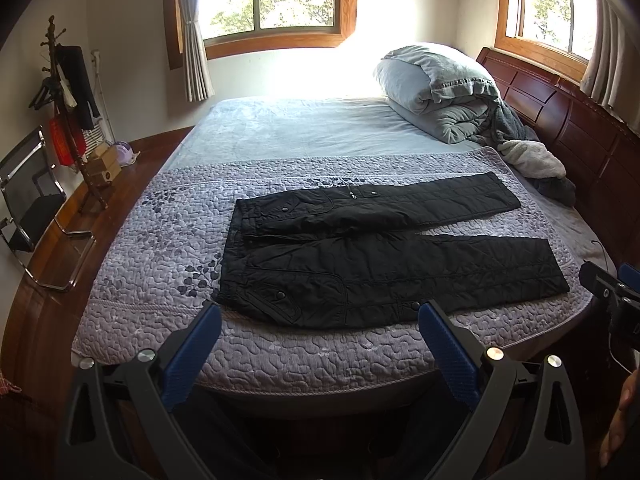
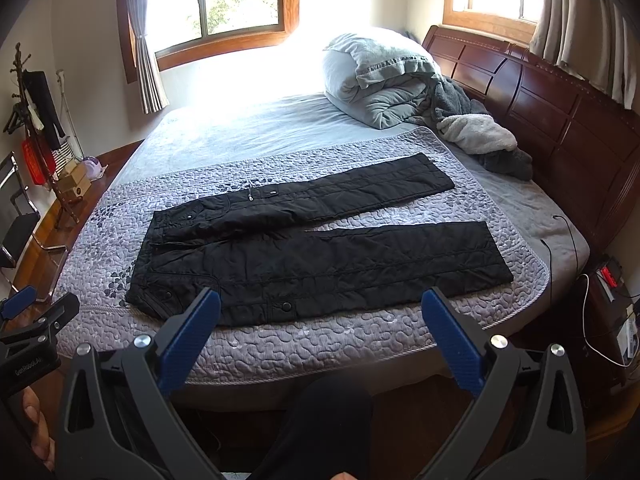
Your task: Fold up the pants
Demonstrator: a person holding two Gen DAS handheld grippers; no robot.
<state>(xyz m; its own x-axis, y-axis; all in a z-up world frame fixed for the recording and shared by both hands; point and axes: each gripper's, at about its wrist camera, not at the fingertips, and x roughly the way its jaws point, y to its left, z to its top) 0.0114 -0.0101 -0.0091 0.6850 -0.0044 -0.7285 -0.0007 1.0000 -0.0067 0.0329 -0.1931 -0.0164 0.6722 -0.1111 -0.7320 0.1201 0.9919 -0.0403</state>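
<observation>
Black quilted pants lie flat and unfolded on the purple quilt, waistband to the left, both legs spread apart and pointing right; they also show in the right wrist view. My left gripper is open and empty, held above the bed's near edge, just short of the near leg. My right gripper is open and empty, also over the near edge in front of the near leg. The right gripper's tip shows at the right edge of the left wrist view.
The purple quilt covers the near half of the bed. A folded grey duvet and fleece clothes lie by the wooden headboard. A coat rack and chair stand at left. Cables hang at right.
</observation>
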